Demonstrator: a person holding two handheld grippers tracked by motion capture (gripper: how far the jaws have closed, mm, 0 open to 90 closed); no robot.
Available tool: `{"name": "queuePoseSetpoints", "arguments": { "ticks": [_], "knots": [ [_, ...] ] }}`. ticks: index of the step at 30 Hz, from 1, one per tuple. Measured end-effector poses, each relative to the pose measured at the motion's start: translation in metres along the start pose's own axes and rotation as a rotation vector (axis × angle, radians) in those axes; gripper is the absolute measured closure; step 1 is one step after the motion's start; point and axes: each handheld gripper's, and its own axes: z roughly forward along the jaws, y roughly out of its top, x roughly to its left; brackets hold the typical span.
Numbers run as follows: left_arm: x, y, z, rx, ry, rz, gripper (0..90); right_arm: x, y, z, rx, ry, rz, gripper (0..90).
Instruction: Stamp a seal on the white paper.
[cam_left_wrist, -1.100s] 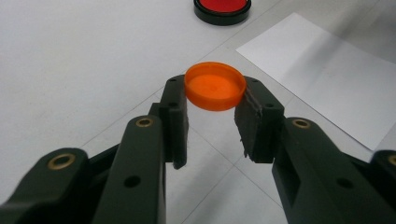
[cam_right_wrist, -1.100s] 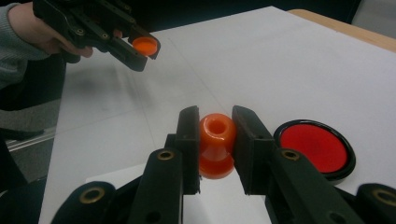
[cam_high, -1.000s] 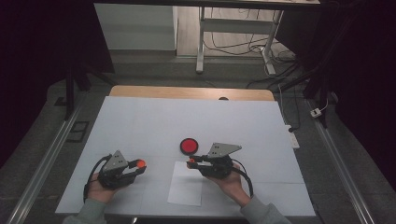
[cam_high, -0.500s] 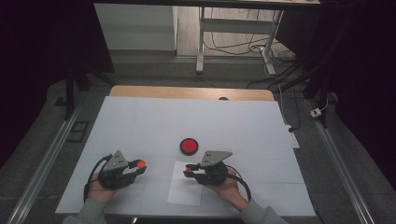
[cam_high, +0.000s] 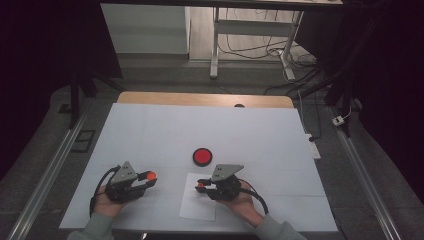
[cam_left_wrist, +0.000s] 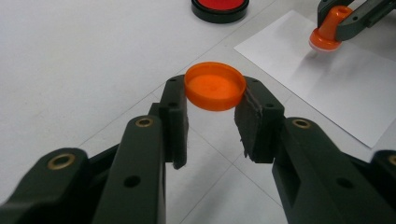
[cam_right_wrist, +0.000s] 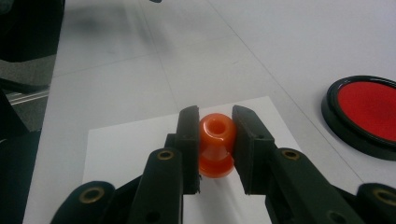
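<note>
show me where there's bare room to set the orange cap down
Free: the wide white table stretch beyond the red ink pad, and right of it. Crowded: the near middle, with the paper sheet and both hand-held grippers.

Your table, counted
You have one orange cap (cam_left_wrist: 215, 86), one orange stamp (cam_right_wrist: 215, 144), one red ink pad (cam_high: 202, 156) at twelve o'clock, and one paper sheet (cam_high: 197, 207).

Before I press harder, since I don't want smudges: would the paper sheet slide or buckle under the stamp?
The sheet looks thin and lies loose on the smooth table, so it would probably slide if pushed sideways. It likely flexes easily, so lifting an edge would make it droop. The stamp, held upright in the right gripper, presses straight down, which should pin it.
</note>
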Motion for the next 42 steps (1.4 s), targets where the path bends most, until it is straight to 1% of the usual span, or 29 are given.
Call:
{"name": "queuePoseSetpoints", "arguments": {
  "ticks": [1, 10, 20, 24, 31, 42],
  "knots": [
    [0.0, 0.0, 0.0, 0.0, 0.0, 0.0, 64.7, 0.0001, 0.0, 0.0, 0.007, -0.004, -0.003, 71.9],
    [0.0002, -0.0001, -0.0001, -0.001, 0.001, 0.001, 64.7, 0.0002, -0.0025, 0.0034, 0.016, 0.003, -0.002, 71.9],
    [0.0003, -0.0002, -0.0001, 0.0, 0.0, 0.001, 64.7, 0.0002, -0.0045, 0.0049, 0.034, -0.005, -0.008, 71.9],
    [0.0004, -0.0002, -0.0005, -0.001, -0.001, -0.001, 64.7, -0.0002, -0.0059, 0.0063, 0.033, -0.005, -0.005, 71.9],
    [0.0006, -0.0004, -0.0001, -0.001, 0.001, -0.001, 64.7, -0.0011, -0.0078, 0.0083, 0.053, -0.005, -0.008, 71.9],
    [0.0007, -0.0005, -0.0005, -0.001, 0.0, -0.001, 64.7, -0.0023, -0.0089, 0.0081, 0.053, -0.002, -0.007, 71.8]
  ]
}}
